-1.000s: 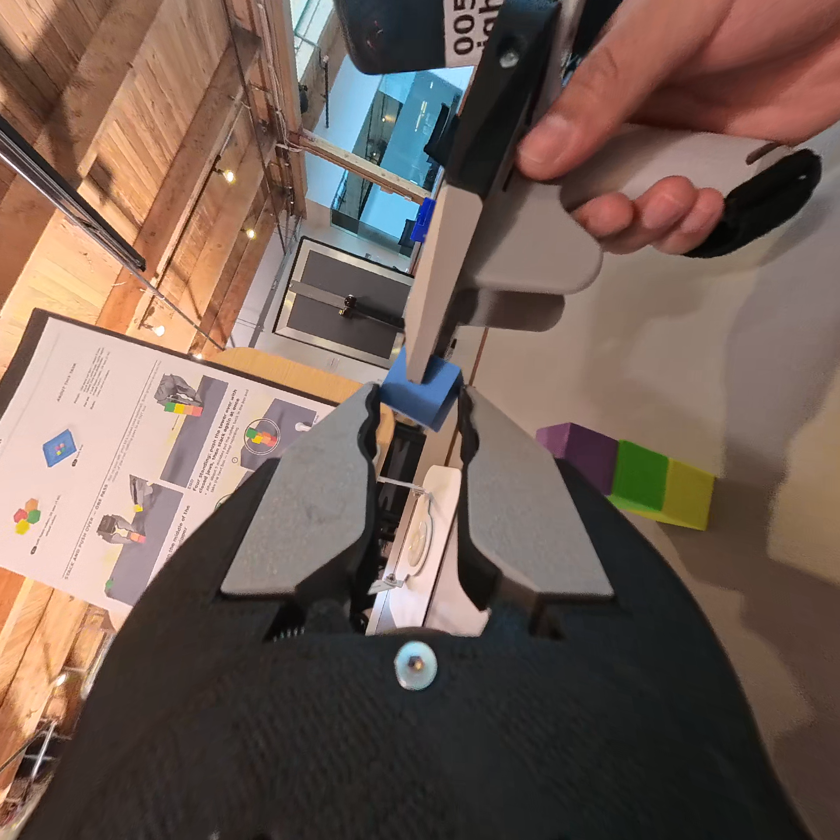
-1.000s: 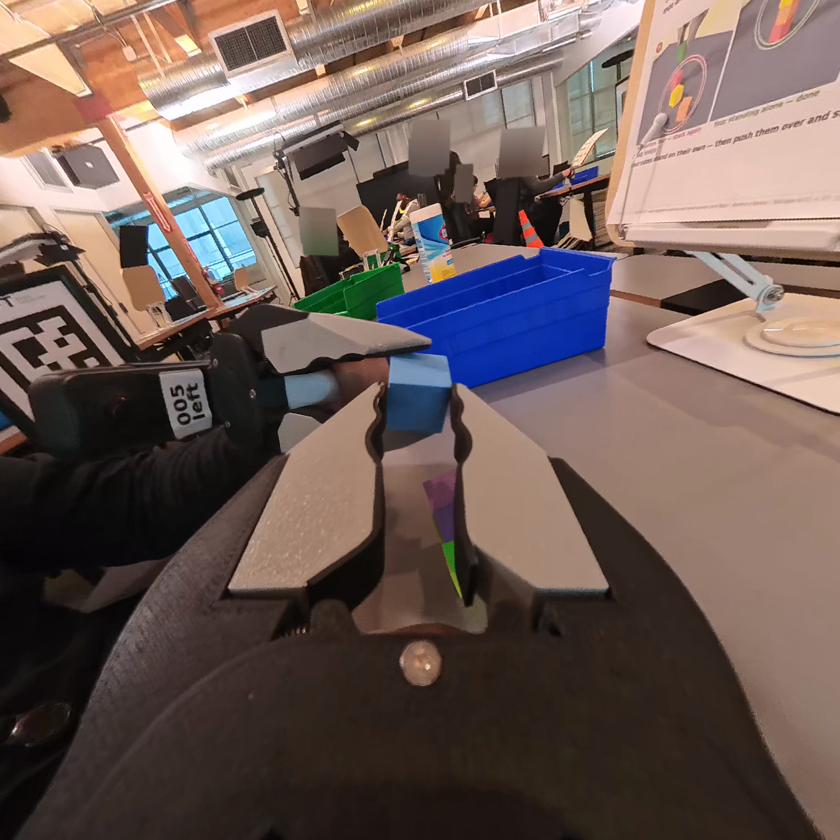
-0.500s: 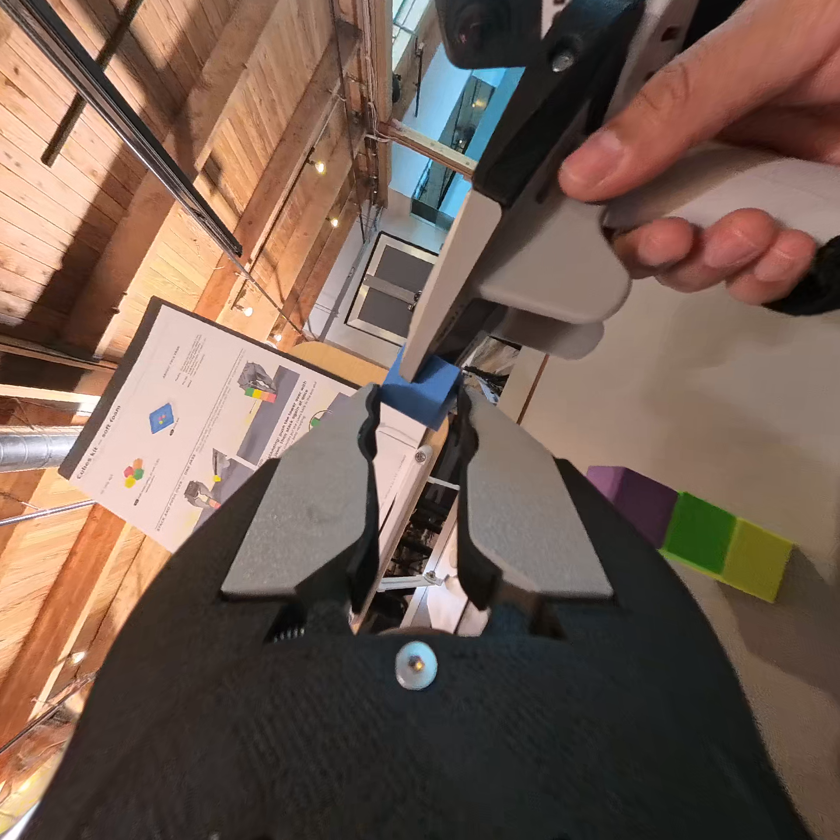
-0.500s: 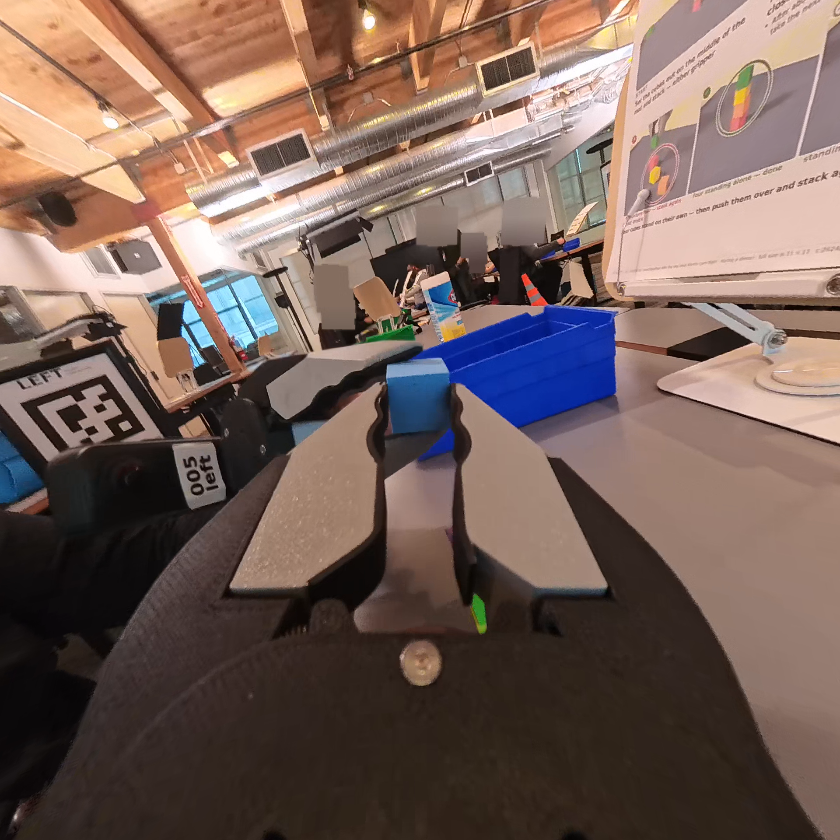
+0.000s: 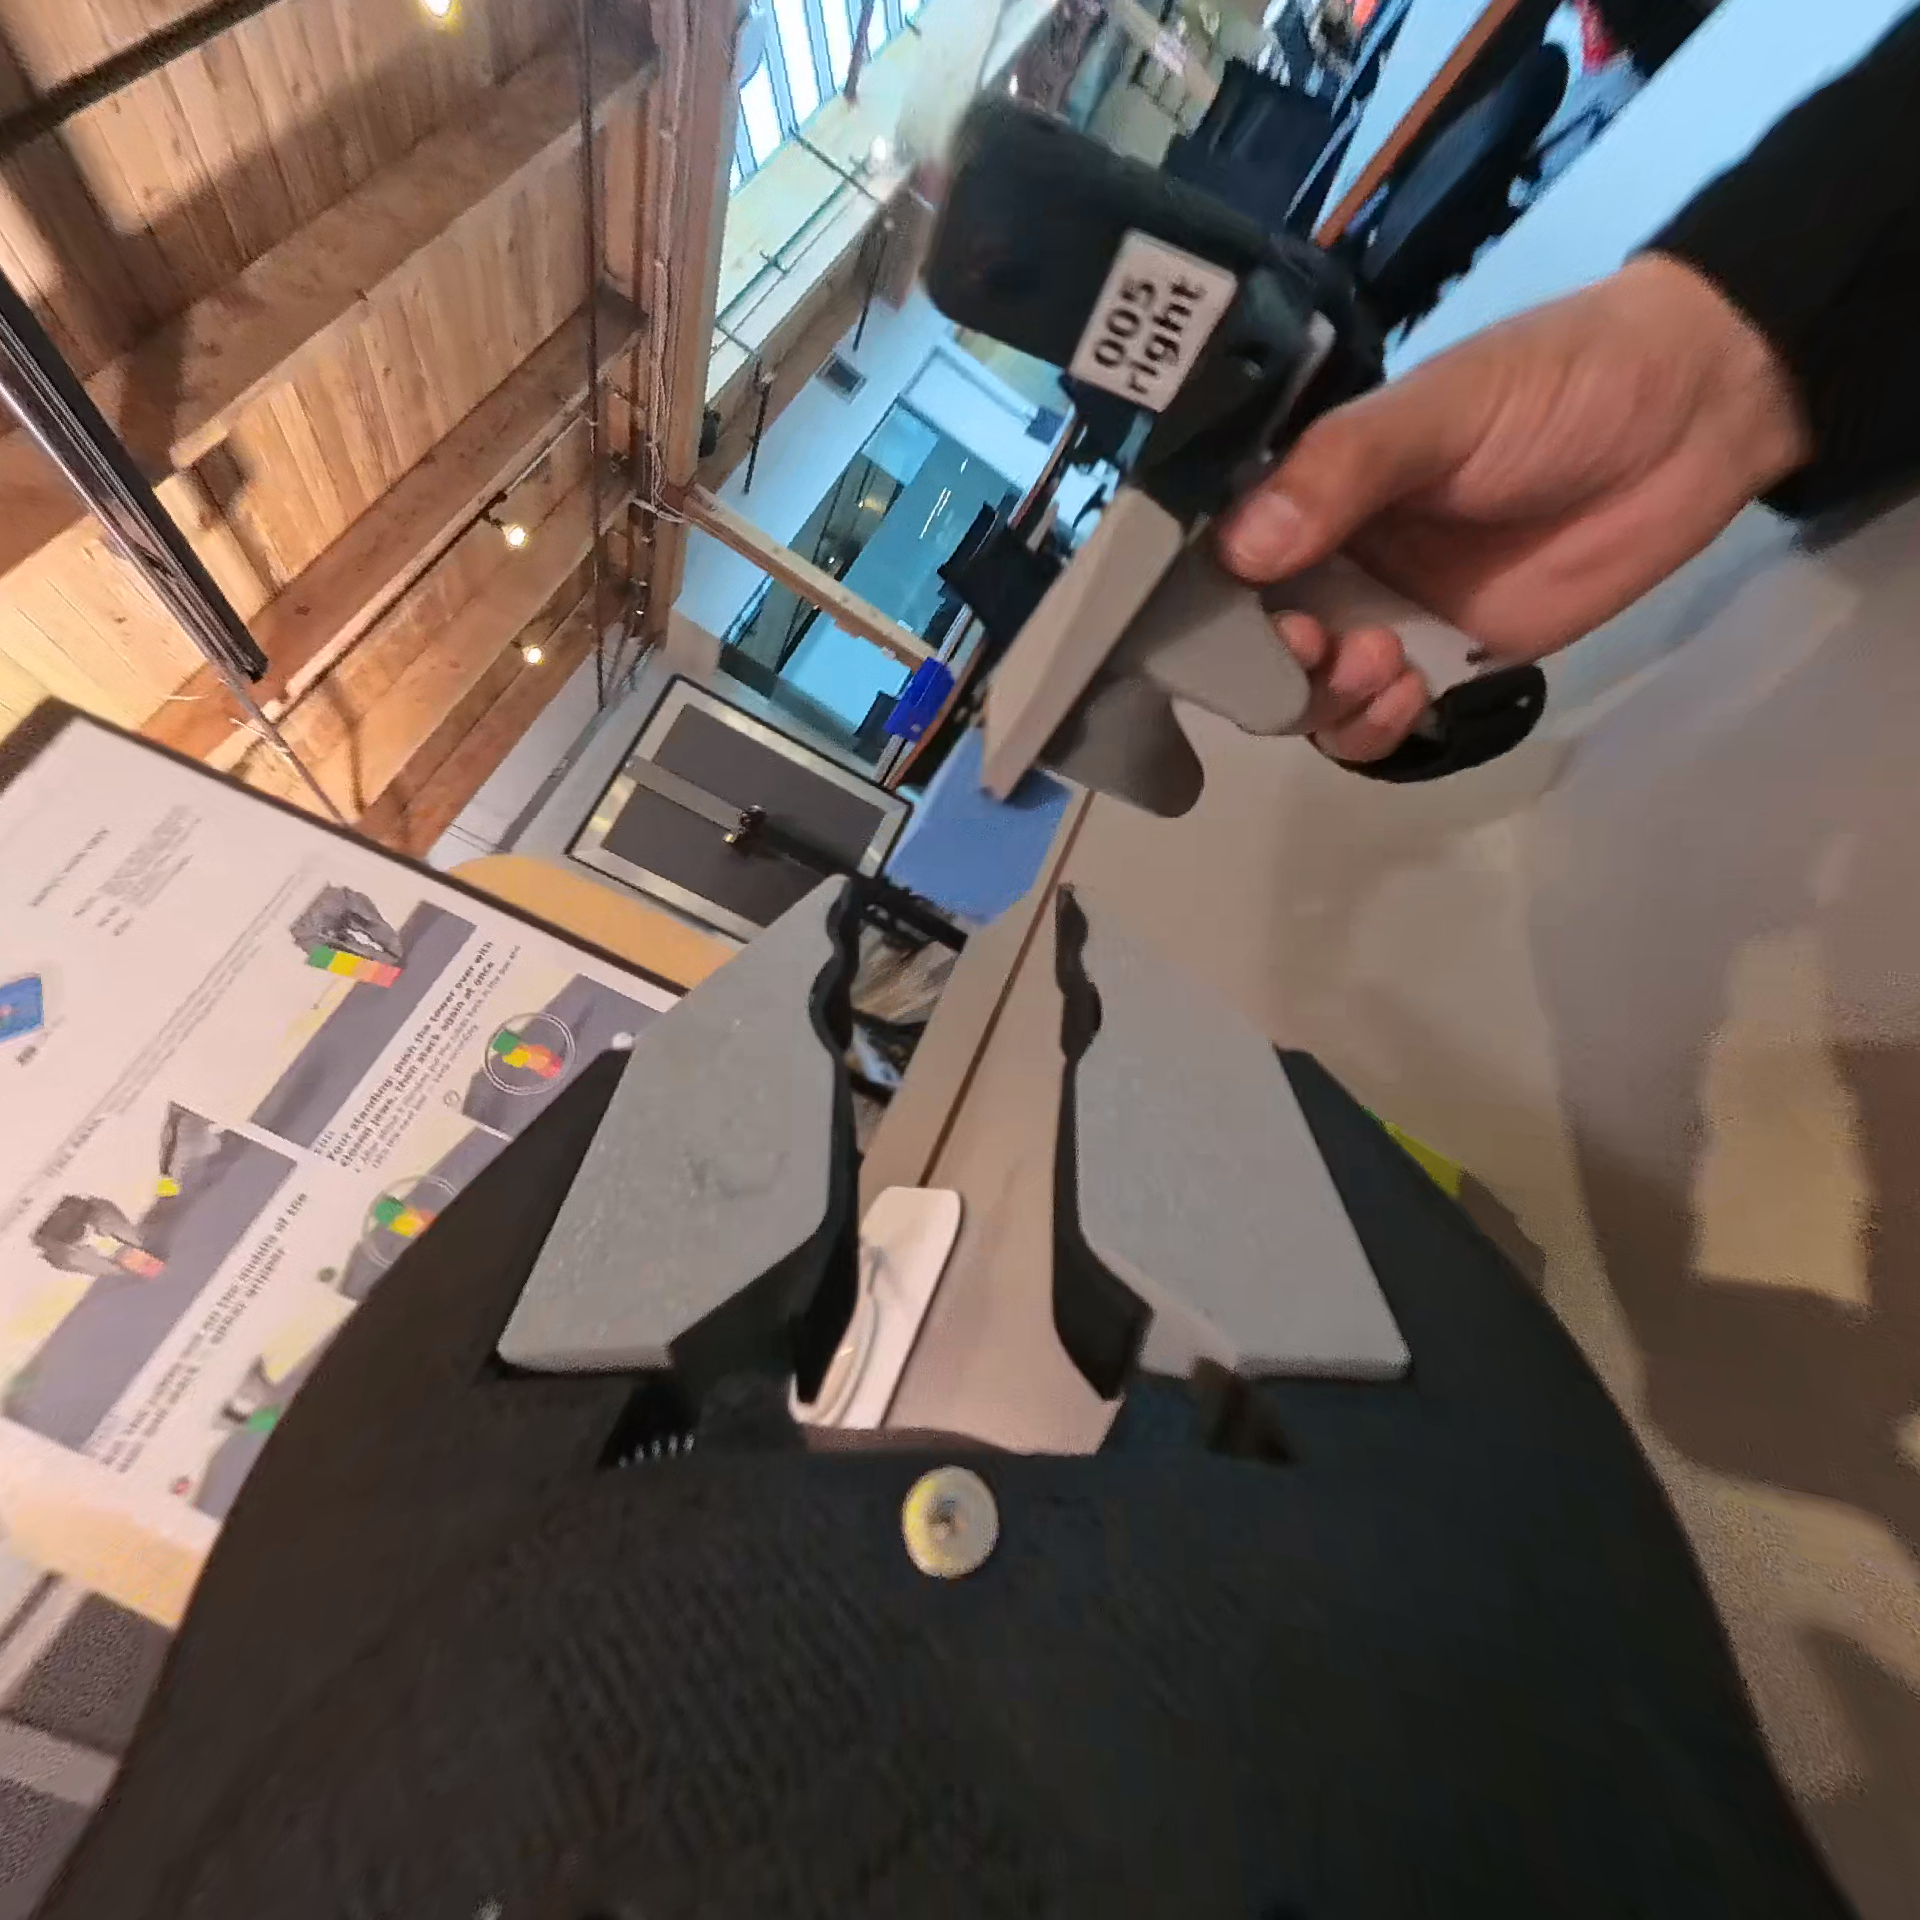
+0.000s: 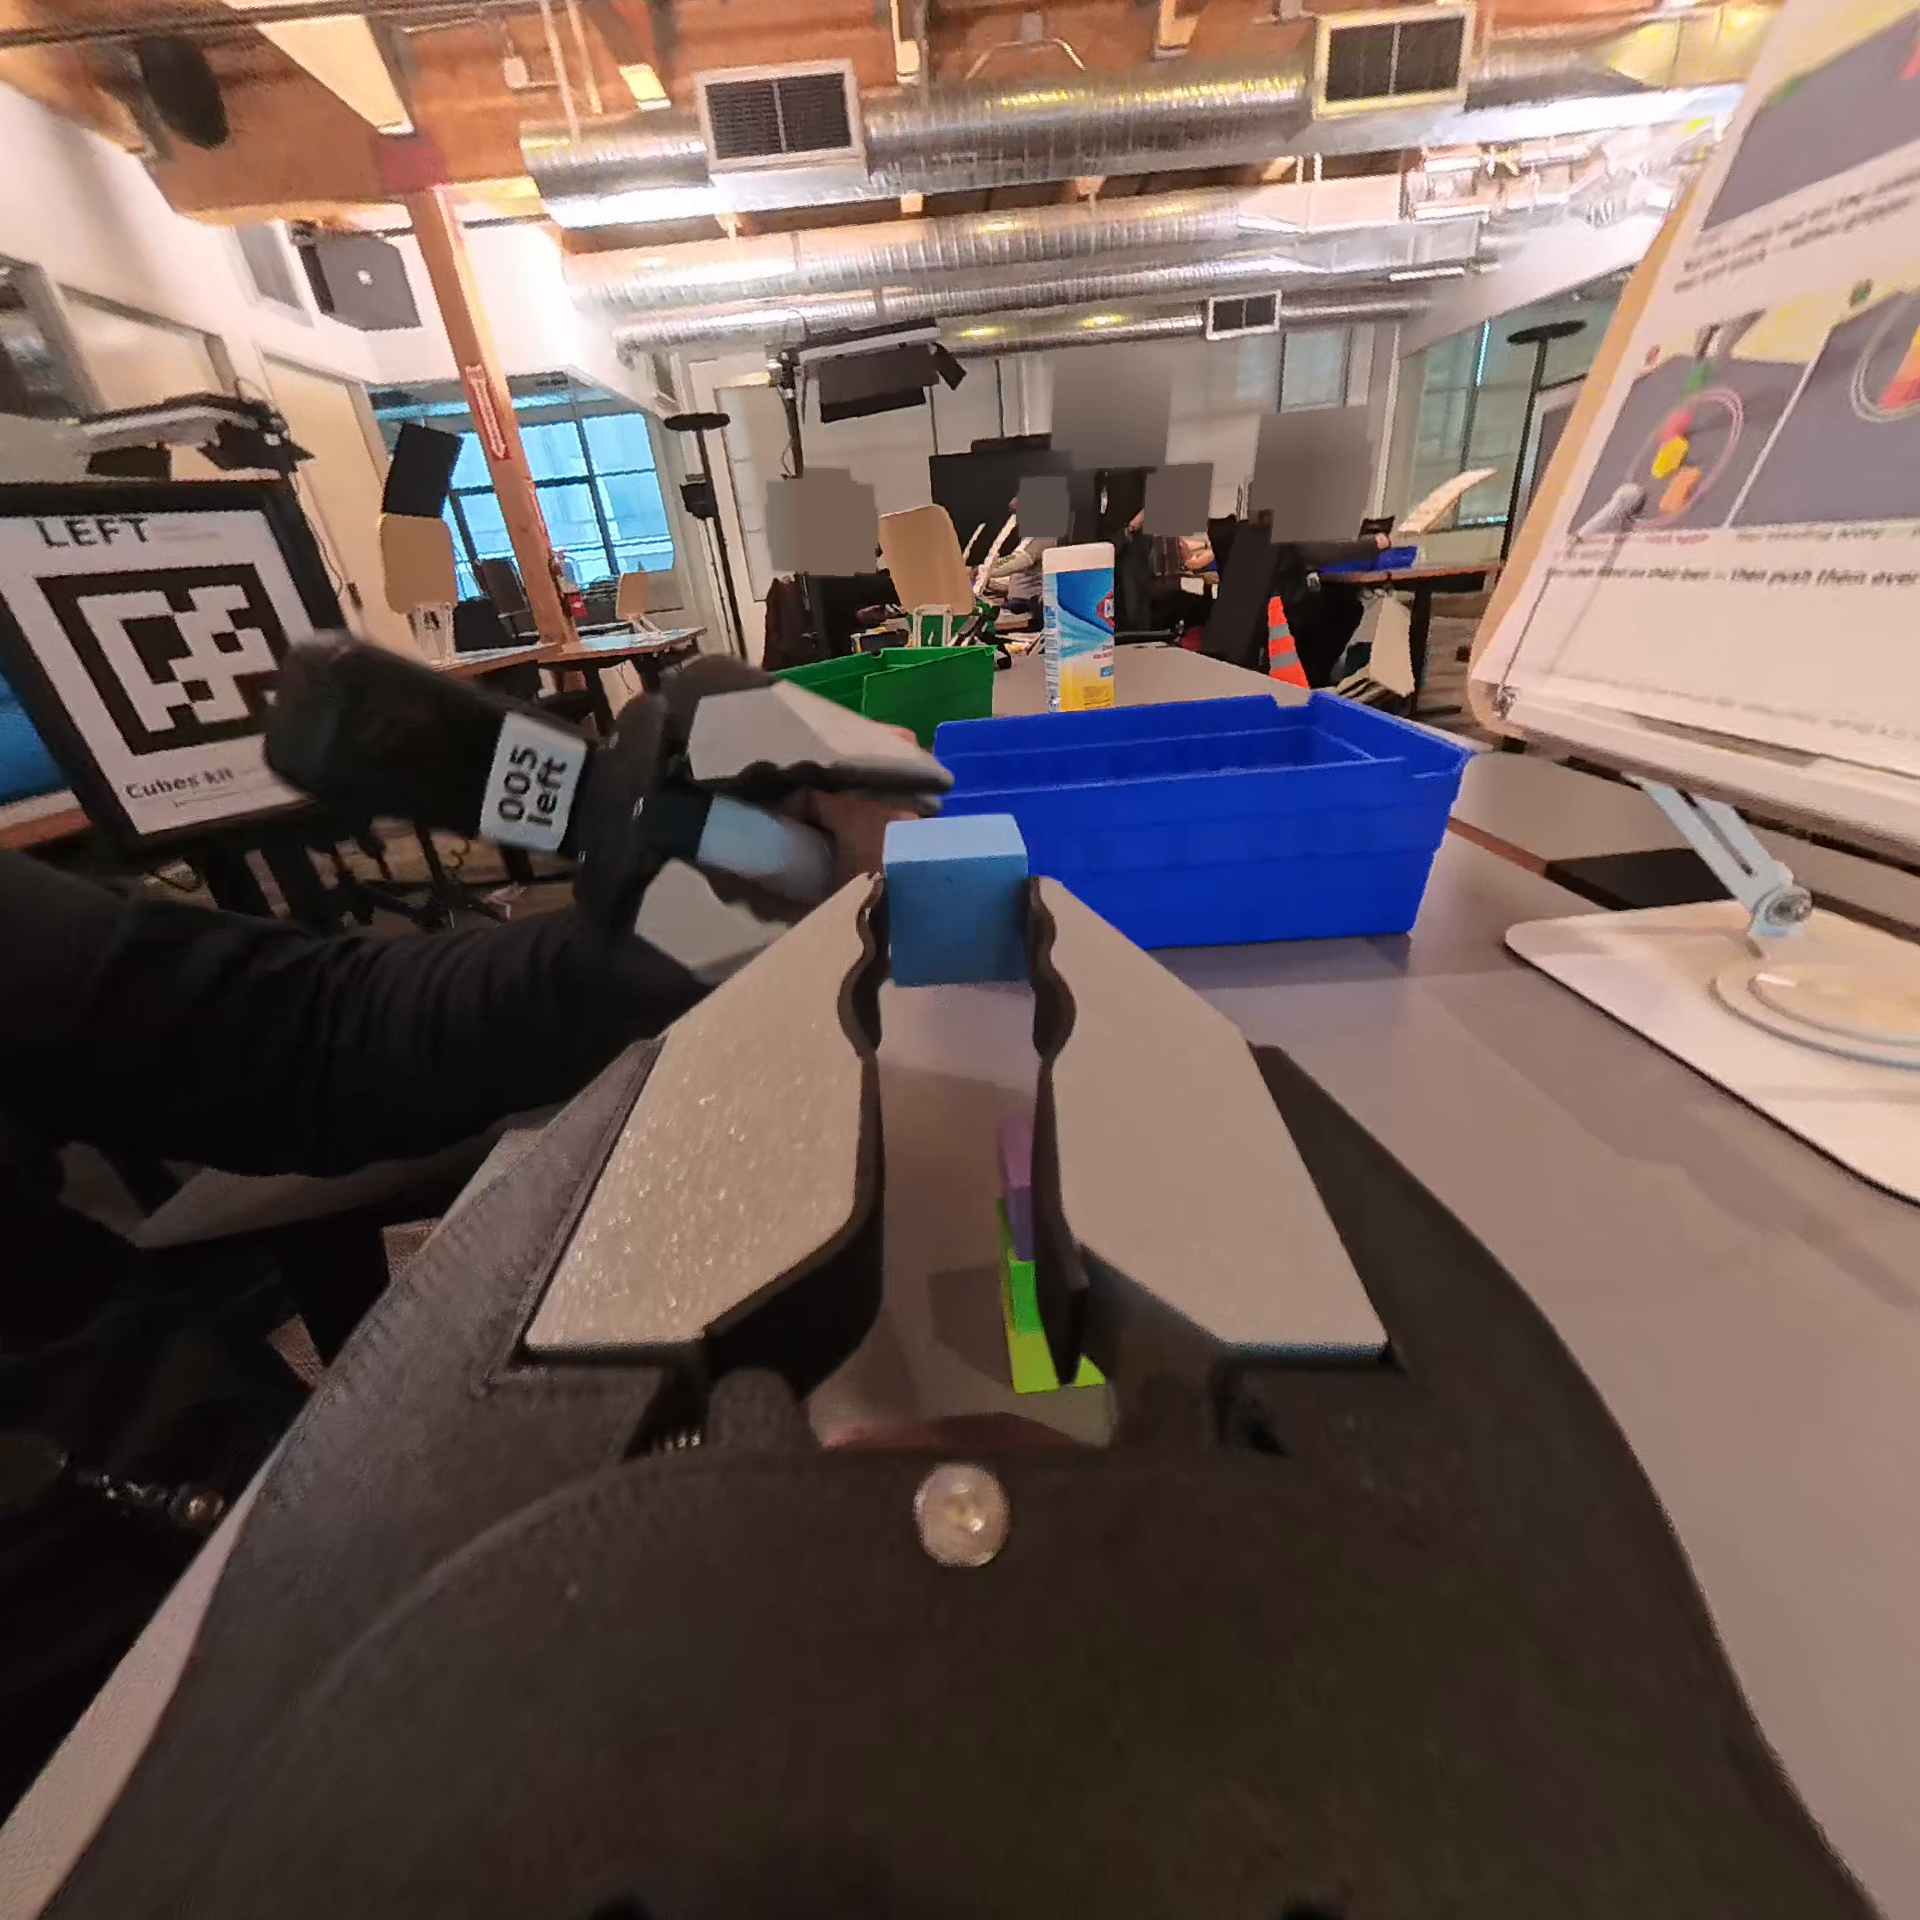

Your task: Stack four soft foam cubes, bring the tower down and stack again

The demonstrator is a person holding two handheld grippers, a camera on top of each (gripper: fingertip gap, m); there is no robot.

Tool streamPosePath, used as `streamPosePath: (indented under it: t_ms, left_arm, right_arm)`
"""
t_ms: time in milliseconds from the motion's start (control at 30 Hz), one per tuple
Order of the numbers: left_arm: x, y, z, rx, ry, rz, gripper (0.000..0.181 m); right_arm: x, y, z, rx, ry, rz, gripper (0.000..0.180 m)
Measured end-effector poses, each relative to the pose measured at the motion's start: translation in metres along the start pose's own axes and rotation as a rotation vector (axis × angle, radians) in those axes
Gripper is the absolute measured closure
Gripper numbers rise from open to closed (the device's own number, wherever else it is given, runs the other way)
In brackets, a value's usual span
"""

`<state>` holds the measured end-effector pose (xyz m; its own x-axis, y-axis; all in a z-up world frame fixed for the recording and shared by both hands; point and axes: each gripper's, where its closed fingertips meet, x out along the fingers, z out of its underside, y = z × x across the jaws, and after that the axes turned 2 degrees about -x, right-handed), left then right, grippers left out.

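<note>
My right gripper is shut on a blue foam cube and holds it in the air above the grey table. Below it, seen between the fingers, a purple cube, a green cube and a yellow-green cube lie in a row on the table. My left gripper is open and empty, a short way back from the blue cube. The right gripper shows there, clamped on the cube. The left gripper shows just left of the cube.
A blue bin stands behind the cube, with a green bin and a wipes canister farther back. An instruction board on a white stand base is at the right. A patterned marker board stands at the left. Left and right tips are no more than a few centimetres apart.
Both grippers were shut on the blue cube. My left gripper has opened, let go and drawn back. My right gripper keeps the cube.
</note>
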<state>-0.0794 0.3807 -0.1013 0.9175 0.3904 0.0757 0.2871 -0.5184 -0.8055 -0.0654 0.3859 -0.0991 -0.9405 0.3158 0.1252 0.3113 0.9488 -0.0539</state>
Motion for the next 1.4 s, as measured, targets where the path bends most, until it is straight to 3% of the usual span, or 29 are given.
streamPosePath:
  t_ms: [233, 467, 633, 833, 1400]
  left_arm:
    - [-0.019, -0.048, 0.022, -0.502, 0.083, -0.033, 0.160]
    - [0.001, -0.032, 0.094, -0.734, -0.287, -0.021, 0.152]
    - [0.005, -0.016, 0.111, -0.756, -0.405, 0.012, 0.149]
    - [0.005, -0.005, 0.126, -0.657, -0.512, 0.016, 0.148]
    - [0.005, -0.003, 0.131, -0.666, -0.534, 0.019, 0.146]
  right_arm:
    - [-0.002, -0.006, 0.015, -0.027, -0.041, -0.139, 0.157]
    - [0.008, 0.009, 0.044, -0.025, -0.116, -0.157, 0.156]
    - [0.010, 0.020, 0.048, -0.023, -0.128, -0.117, 0.157]
    - [0.011, 0.023, 0.050, -0.026, -0.141, -0.110, 0.157]
    - [0.015, 0.019, 0.060, -0.045, -0.209, -0.118, 0.156]
